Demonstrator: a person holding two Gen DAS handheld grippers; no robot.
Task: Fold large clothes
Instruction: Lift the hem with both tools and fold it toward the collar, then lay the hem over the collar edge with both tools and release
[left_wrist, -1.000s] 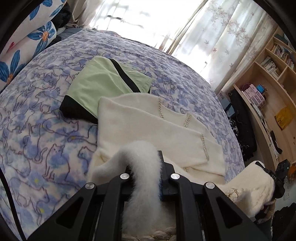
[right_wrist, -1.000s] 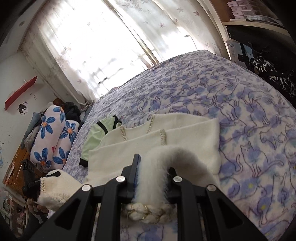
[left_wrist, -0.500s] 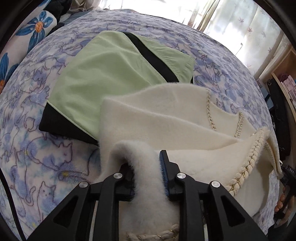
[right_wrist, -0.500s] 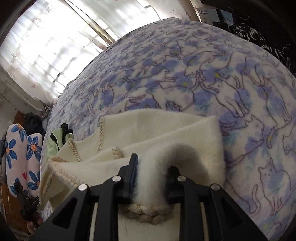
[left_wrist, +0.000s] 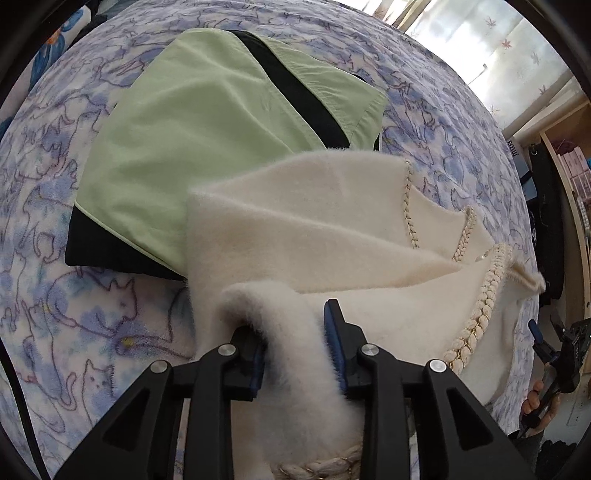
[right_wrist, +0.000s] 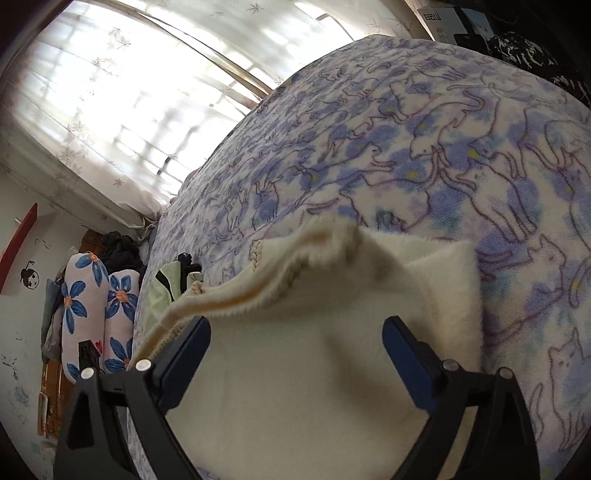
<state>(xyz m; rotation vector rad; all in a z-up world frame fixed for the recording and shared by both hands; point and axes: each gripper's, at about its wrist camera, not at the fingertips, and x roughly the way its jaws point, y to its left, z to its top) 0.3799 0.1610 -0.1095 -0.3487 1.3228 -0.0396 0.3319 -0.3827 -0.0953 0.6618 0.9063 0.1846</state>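
A cream fuzzy sweater (left_wrist: 314, 229) with braided trim lies half folded on the bed, its far edge overlapping a folded light-green and black garment (left_wrist: 192, 122). My left gripper (left_wrist: 291, 325) points steeply down, its jaws opening while a raised fold of the sweater still fills the gap and touches both pads. In the right wrist view the sweater (right_wrist: 314, 369) lies flat under my right gripper (right_wrist: 297, 325), whose jaws stand wide and are still opening, with nothing pressed between them. A trimmed edge of the sweater (right_wrist: 295, 258) is blurred in mid-fall. The right gripper (left_wrist: 554, 354) and a hand show at the left view's right edge.
The bed is covered by a blue and purple cat-print blanket (right_wrist: 443, 147). Flowered pillows (right_wrist: 85, 306) are stacked at its far left end. A curtained window (right_wrist: 129, 92) is behind the bed, and wooden shelves (left_wrist: 576, 166) stand to the right.
Both grippers came down and forward over the sweater, laying its near part over the rest. The right jaws spread wide and let go of the fold. The left jaws widened slightly around theirs.
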